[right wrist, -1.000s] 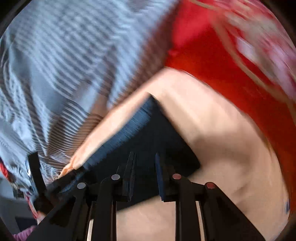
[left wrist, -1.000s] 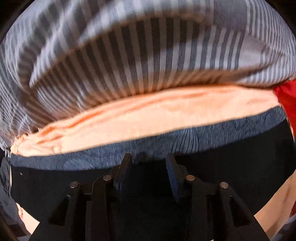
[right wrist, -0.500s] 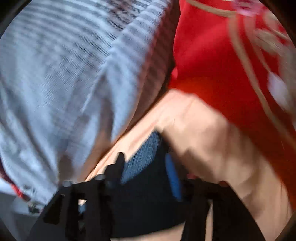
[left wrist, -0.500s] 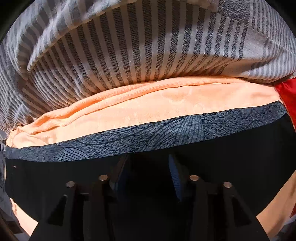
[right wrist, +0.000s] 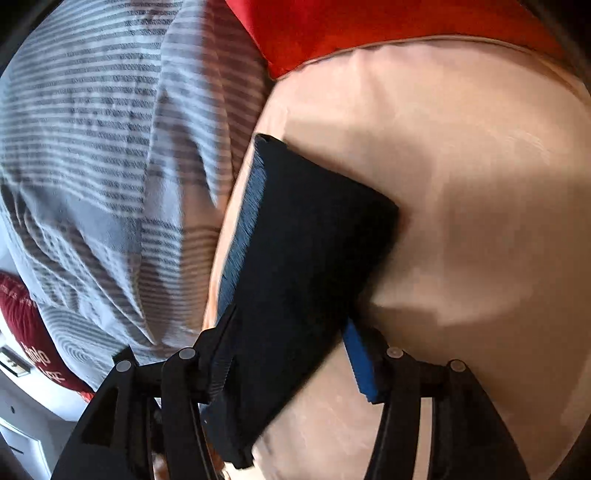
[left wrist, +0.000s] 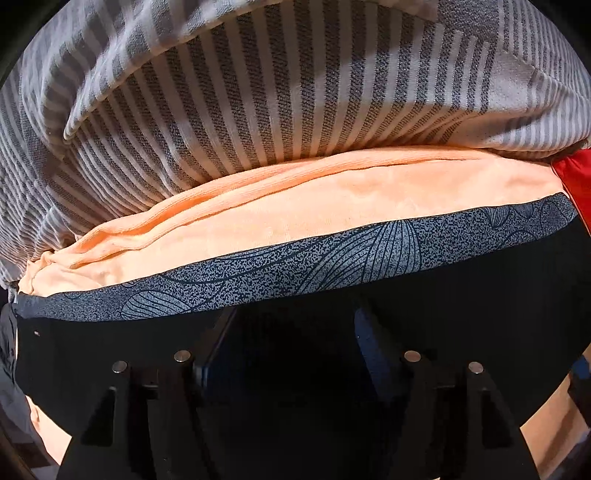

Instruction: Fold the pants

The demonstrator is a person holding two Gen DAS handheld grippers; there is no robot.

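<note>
The pants are black with a blue-grey patterned waistband (left wrist: pixel 332 258). In the left wrist view they lie flat on a peach sheet (left wrist: pixel 295 206), and my left gripper (left wrist: pixel 291 321) is open with its fingers spread over the black cloth. In the right wrist view the pants (right wrist: pixel 306 240) show as a narrow folded black block with the waistband edge on its left. My right gripper (right wrist: pixel 288 325) is open with its jaws wide apart on either side of the near end of that block.
A grey-and-white striped blanket (left wrist: pixel 258 92) is bunched beyond the pants and shows at the left in the right wrist view (right wrist: pixel 92 129). A red cloth (right wrist: pixel 351 26) lies at the far right. The peach sheet (right wrist: pixel 461 184) spreads to the right.
Both grippers have opened wider. The right gripper has swung so that the folded pants stand out clearly between its fingers. The left view has closed in slightly on the waistband.
</note>
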